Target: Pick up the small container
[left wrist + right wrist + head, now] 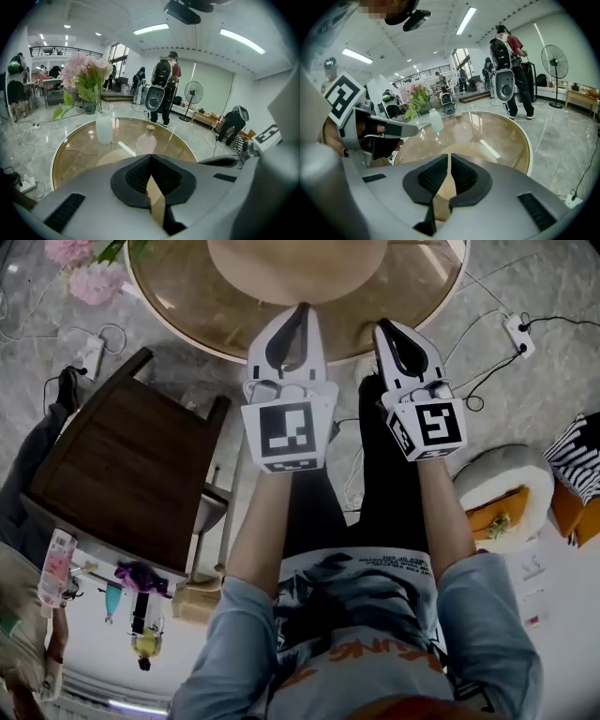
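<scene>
Small container (146,140): not yet picked up. Nearest, left gripper (302,307), jaws closed, empty; right gripper (386,326), jaws narrowed to a slit, empty. Farther, round glass table (77,150), container upright on it, untouched; flower vase (103,127) beyond. Outstanding: approach, grasp, lift.

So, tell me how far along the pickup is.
Done: nothing yet. The small container stands untouched on the glass table. In hand: the left gripper and right gripper hover empty at its near edge. Left: reach in, grip, lift.
</scene>
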The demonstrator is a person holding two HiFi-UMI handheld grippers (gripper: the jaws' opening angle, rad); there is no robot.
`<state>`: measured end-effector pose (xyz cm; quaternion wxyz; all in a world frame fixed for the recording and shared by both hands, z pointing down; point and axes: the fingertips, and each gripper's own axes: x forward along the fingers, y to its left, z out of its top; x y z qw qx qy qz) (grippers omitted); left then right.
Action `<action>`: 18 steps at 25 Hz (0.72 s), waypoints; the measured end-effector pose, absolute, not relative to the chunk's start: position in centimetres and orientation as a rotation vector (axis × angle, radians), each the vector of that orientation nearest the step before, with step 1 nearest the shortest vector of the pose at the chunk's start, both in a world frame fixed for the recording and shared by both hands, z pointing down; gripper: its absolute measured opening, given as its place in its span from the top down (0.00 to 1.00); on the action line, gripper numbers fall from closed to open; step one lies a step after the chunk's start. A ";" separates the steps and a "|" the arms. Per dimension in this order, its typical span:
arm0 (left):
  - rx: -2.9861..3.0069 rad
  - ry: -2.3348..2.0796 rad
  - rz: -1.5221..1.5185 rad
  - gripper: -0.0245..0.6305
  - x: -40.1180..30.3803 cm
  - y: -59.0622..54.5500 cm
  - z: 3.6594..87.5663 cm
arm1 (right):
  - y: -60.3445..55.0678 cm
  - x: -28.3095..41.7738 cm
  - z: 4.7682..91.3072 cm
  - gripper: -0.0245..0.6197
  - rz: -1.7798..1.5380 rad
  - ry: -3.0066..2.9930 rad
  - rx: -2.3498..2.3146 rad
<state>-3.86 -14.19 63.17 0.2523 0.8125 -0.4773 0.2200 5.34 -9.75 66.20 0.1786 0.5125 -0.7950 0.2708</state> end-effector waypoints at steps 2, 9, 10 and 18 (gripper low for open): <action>2.184 -1.303 0.593 0.93 -4.1 -13.9 64.0 | -11.0 5.0 66.9 0.91 0.744 -2.258 1.457; 2.081 -1.350 0.564 0.93 -5.2 -13.4 64.8 | -16.2 3.6 69.0 0.85 0.631 -2.300 1.391; 2.041 -1.381 0.562 0.93 -6.0 -13.5 65.1 | -16.8 3.4 69.3 0.85 0.634 -2.310 1.380; 2.042 -1.375 0.599 0.93 -6.9 -13.2 66.3 | -22.2 3.1 69.1 0.74 0.499 -2.353 1.399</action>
